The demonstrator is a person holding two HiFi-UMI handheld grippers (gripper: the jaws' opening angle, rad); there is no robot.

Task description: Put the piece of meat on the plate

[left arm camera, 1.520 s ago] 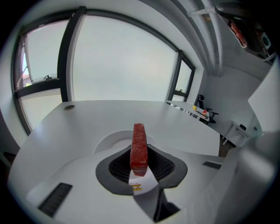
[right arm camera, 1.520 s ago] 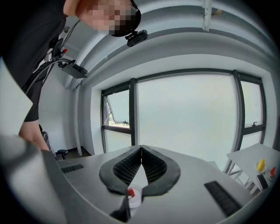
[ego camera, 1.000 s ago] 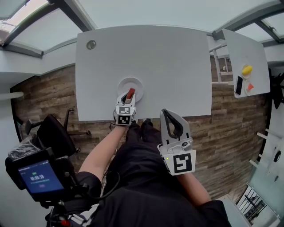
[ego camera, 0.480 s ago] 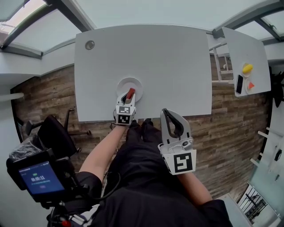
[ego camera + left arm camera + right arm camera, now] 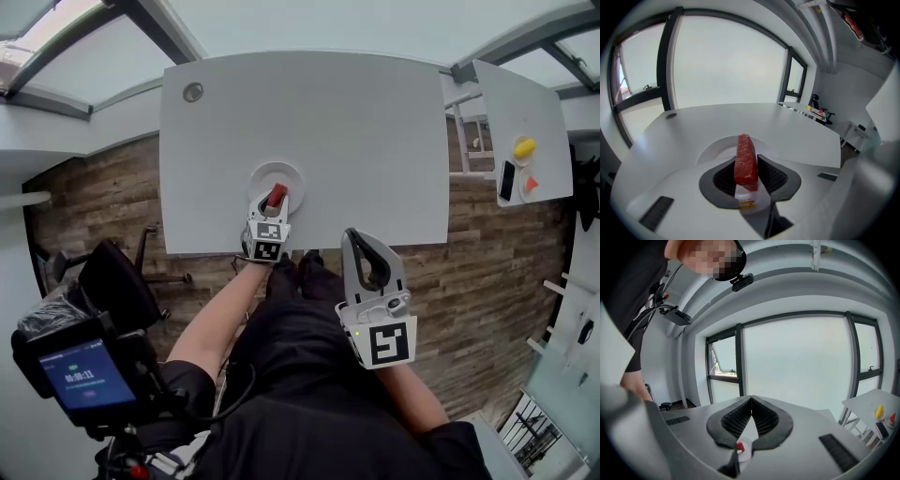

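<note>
**Bench** (image 5: 356,141): white, bare but for one plate and a round cable port (image 5: 193,92) at its far left corner.

**Plate** (image 5: 292,176): small, white, round, near the bench's near edge and left of centre. Nothing lies flat on it.

**Piece of meat** (image 5: 746,161): red slab standing on its narrow edge, clamped between the jaws of the left gripper (image 5: 273,202). The jaws are closed to a narrow gap, and the pads press on both broad faces of the slab. In the head view the meat sits over the near part of the plate. In the left gripper view the plate rim shows just beyond and below it. Whether its lower edge touches the plate cannot be told.

**Right gripper** (image 5: 751,399): jaws together at the tips, nothing between them. It is held off the near edge of the bench over the person's lap, well apart from the plate.

**Side items:** a second white bench (image 5: 525,112) at far right, carrying a yellow object (image 5: 524,147), a dark phone (image 5: 507,180) and a small orange object (image 5: 530,184). A black chair (image 5: 112,281) stands at left.

**Step in hand (judged):** the carry looks complete, and the set-down on the plate is due.

**Next move calls for:**
- Lower the left gripper a little, so that the meat rests on the plate.
- Spread the jaws enough to free both faces.
- Draw back toward the near edge without dragging the slab or nudging the plate.

The slab is likely to tip onto a broad face once it is released.
</note>
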